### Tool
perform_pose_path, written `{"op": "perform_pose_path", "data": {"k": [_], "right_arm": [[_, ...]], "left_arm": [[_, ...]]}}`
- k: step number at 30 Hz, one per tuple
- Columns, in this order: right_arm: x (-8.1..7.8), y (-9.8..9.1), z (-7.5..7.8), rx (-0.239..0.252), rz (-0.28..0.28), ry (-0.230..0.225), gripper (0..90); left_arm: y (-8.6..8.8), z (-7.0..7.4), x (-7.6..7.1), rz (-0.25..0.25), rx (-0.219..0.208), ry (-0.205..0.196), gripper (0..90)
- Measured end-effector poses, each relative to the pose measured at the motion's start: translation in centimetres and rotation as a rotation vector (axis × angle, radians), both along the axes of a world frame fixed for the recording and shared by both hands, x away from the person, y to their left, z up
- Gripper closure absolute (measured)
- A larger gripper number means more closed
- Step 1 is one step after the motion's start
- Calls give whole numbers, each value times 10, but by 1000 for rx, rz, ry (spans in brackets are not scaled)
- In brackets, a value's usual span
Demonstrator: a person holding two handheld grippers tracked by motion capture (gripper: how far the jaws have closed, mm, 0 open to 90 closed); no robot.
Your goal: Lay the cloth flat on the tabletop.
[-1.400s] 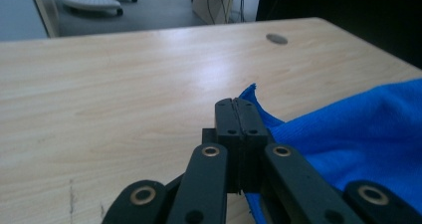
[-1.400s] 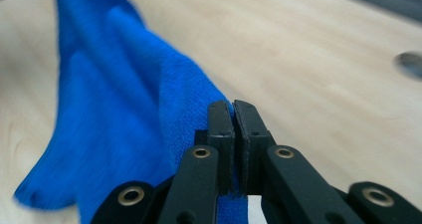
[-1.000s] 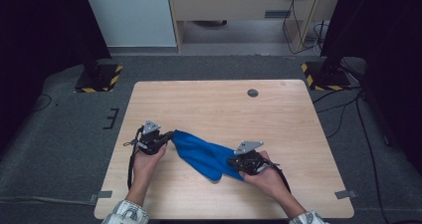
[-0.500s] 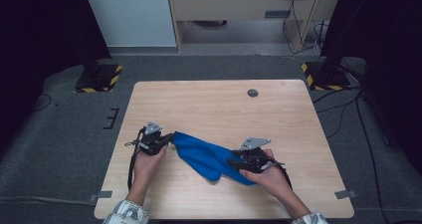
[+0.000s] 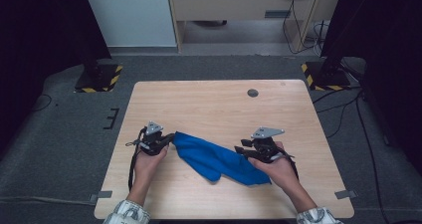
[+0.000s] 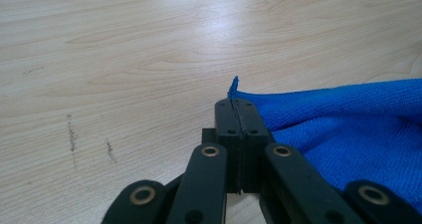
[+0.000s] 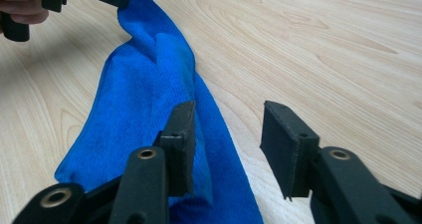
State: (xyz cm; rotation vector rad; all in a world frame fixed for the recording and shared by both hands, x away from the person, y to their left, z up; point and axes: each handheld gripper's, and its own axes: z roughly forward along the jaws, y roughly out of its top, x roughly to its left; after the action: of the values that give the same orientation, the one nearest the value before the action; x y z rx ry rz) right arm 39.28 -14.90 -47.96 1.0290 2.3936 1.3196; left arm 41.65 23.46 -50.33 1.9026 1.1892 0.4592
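The left gripper view shows the left claw (image 6: 238, 104) clamped on a corner of the one crumpled blue microfibre cloth (image 6: 348, 129). The right gripper view shows the right claw (image 7: 229, 134) with jaws apart, just closing somewhat, the cloth beneath its left jaw. Two claws on one light wooden table (image 5: 209, 99); earlier the right one sat closer to the left.

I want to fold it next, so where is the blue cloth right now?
In the high view the blue cloth lies on the near half of the table, stretched between the left gripper, shut on its corner, and the open right gripper.
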Motion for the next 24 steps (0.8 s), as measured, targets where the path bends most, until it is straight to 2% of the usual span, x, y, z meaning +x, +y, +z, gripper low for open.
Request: {"op": "perform_pose_path", "data": {"k": [5,11,21,24], "right_arm": [[-8,-9,-3,-18,11,0,663],[-19,-22,-15,-45,23,22,701],[-20,-15,-25,-67,54,38,695],[-19,-8,-30,-75,70,48,667]], "left_arm": [[-1,1,0,4,-6,-7,897],[-2,1,0,0,-1,-6,897],[-2,2,0,2,-4,-9,898],[-2,2,0,0,-7,-7,897]]}}
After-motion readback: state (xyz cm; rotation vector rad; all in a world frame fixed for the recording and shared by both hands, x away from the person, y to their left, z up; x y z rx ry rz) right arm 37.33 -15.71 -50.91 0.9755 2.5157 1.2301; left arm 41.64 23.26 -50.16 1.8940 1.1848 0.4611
